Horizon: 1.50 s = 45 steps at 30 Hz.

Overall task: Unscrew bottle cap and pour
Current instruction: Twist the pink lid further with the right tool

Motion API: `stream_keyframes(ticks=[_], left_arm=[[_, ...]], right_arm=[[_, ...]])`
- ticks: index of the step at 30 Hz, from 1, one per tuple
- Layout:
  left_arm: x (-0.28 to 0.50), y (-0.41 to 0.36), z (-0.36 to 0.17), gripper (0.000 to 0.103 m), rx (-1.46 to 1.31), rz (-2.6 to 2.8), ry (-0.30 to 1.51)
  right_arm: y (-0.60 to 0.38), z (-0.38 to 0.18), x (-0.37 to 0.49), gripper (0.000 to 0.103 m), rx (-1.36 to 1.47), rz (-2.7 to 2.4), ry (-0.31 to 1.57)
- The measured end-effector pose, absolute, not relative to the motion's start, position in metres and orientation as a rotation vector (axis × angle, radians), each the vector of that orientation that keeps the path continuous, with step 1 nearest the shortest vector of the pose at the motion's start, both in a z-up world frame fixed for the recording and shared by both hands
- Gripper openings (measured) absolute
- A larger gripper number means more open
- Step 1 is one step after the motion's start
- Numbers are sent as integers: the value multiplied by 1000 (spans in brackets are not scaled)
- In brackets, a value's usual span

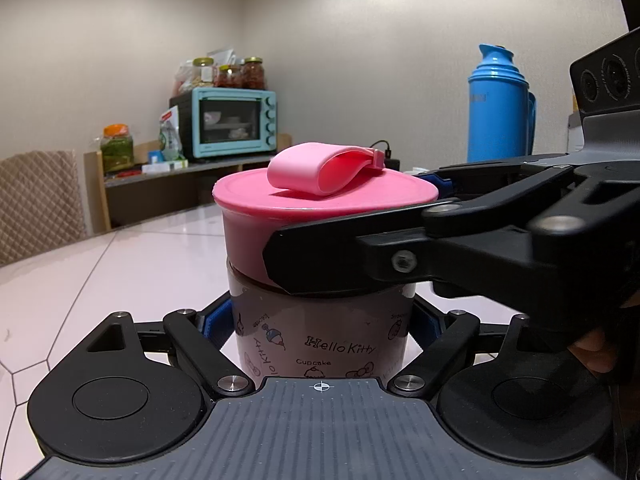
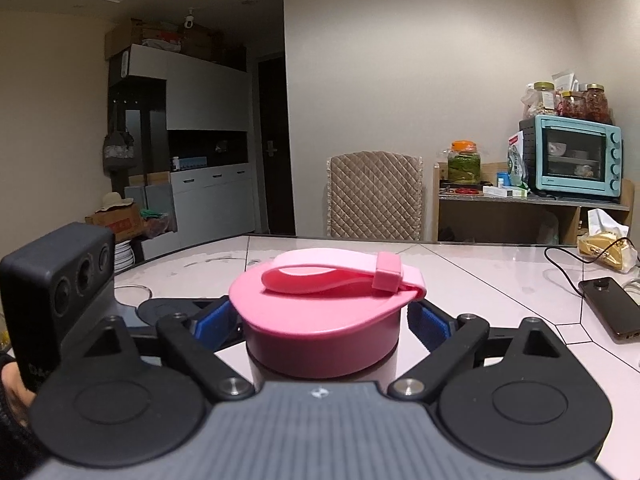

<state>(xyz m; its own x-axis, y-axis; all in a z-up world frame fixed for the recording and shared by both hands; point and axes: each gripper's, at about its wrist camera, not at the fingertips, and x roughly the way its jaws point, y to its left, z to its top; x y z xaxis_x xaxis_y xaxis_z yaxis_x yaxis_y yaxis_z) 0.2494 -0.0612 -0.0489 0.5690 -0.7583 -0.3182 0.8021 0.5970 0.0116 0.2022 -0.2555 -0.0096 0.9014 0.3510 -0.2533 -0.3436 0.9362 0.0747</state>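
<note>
Centre frame, the left gripper (image 1: 320,320) is clamped round the printed Hello Kitty bottle (image 1: 320,336) on the white table (image 1: 120,264) while the right gripper (image 2: 320,320) pinches its pink screw cap (image 2: 320,320), so I'd twist level, not yank.

Toaster oven (image 1: 230,123): a light blue unit is seen left of centre, set on a wooden shelf (image 1: 192,168).
Jars (image 1: 240,72): several filled glass jars are stacked on top of the oven.
Green jar (image 1: 116,148): placed at the shelf's left end, topped with an orange lid.
Flask (image 1: 498,106): a blue thermos is shown upright at the upper right.
Chair (image 2: 374,196): a quilted beige back is seen behind the table (image 2: 500,276).
Phone (image 2: 610,308): laid flat at the right edge, with a black cable attached.
Cabinet (image 2: 192,140): a grey-and-black unit is placed at the upper left.
</note>
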Motion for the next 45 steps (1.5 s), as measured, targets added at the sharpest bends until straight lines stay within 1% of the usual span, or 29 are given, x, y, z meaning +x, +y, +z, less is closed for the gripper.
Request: stream_keyframes(ticks=[2, 12, 32, 45], left_arm=[[249, -61, -49, 90, 161, -921, 294], [250, -60, -49, 90, 161, -922, 294], [249, -60, -49, 90, 162, -921, 294], [249, -61, -49, 90, 163, -920, 293]], right_arm=[[-253, -11, 202, 87, 21, 357, 268], [-252, -11, 201, 85, -9, 373, 263], [-291, 2, 234, 85, -103, 774, 295], [-296, 12, 240, 86, -96, 820, 295]])
